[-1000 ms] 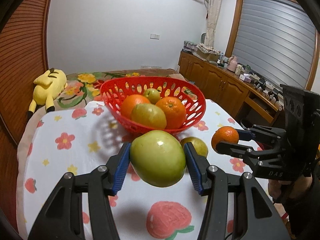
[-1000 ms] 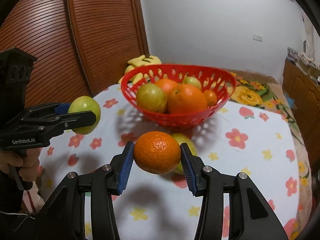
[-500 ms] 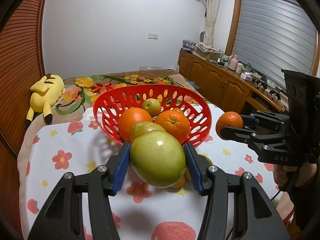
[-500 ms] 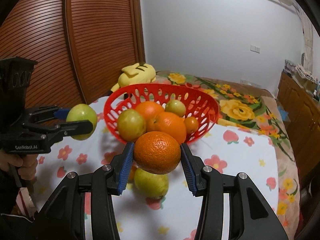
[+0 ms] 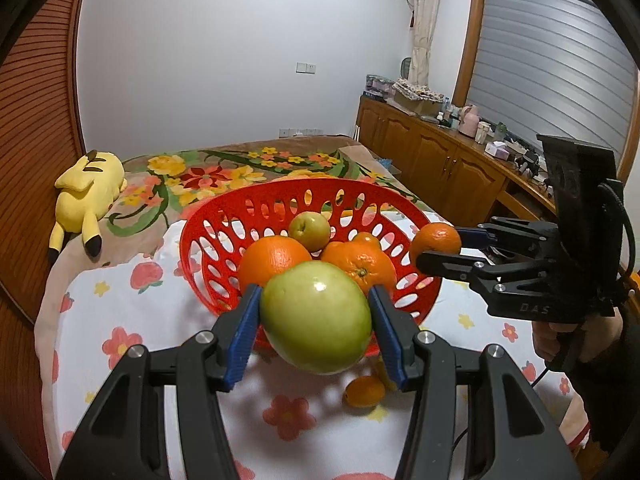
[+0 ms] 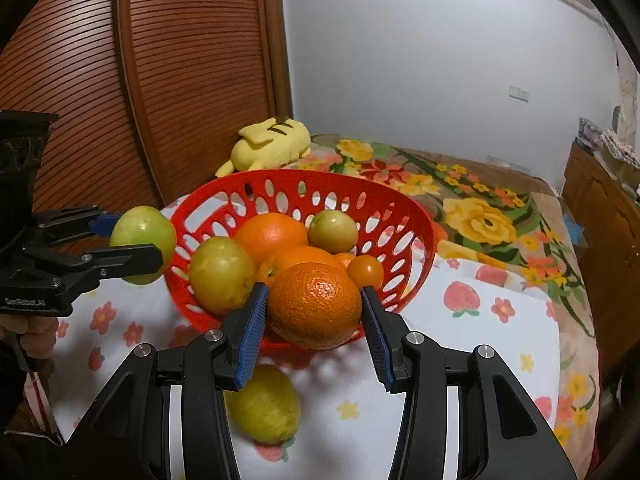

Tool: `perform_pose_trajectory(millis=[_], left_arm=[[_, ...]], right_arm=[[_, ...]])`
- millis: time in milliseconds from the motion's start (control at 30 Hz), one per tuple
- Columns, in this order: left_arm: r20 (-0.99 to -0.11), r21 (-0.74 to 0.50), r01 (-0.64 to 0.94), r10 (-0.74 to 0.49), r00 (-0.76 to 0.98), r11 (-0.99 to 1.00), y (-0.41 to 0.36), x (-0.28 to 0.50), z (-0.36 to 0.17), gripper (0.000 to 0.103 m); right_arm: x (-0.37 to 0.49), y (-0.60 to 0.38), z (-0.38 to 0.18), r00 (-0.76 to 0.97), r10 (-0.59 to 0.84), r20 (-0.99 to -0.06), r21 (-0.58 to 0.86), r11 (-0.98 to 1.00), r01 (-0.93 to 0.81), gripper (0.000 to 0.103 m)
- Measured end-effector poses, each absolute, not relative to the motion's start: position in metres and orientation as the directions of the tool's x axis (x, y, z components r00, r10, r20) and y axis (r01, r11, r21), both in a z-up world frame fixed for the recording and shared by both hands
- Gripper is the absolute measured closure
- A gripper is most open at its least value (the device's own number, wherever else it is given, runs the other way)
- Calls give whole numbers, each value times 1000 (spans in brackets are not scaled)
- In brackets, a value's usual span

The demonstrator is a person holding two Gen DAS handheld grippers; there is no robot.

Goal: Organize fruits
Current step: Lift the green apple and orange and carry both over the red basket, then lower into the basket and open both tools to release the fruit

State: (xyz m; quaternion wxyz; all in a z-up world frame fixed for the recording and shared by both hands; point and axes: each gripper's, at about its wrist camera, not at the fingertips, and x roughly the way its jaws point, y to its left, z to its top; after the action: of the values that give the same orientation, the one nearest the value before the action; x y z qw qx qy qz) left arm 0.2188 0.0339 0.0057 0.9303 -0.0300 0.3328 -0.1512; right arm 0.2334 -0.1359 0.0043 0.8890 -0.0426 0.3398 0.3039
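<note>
Side by side above a flowered tablecloth (image 5: 120, 312), the left gripper (image 5: 316, 322) clamps a green apple (image 5: 316, 317) between its blue pads, while the right gripper (image 6: 314, 310) grips an orange (image 6: 315, 305); both fruits hang just before the near rim of the red basket (image 6: 416, 216), where more fruit sits.

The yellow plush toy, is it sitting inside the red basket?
No, the yellow plush toy lies on the flowered blanket behind the red basket.
</note>
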Motion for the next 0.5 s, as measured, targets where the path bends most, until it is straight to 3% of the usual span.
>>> perform_pose_trajectory(millis=[500], left_arm=[[-622,-151,265,-300,723,952,34,260,7,50]], right_arm=[[292,-132,1,567,503,-653,129,811,-570,56]])
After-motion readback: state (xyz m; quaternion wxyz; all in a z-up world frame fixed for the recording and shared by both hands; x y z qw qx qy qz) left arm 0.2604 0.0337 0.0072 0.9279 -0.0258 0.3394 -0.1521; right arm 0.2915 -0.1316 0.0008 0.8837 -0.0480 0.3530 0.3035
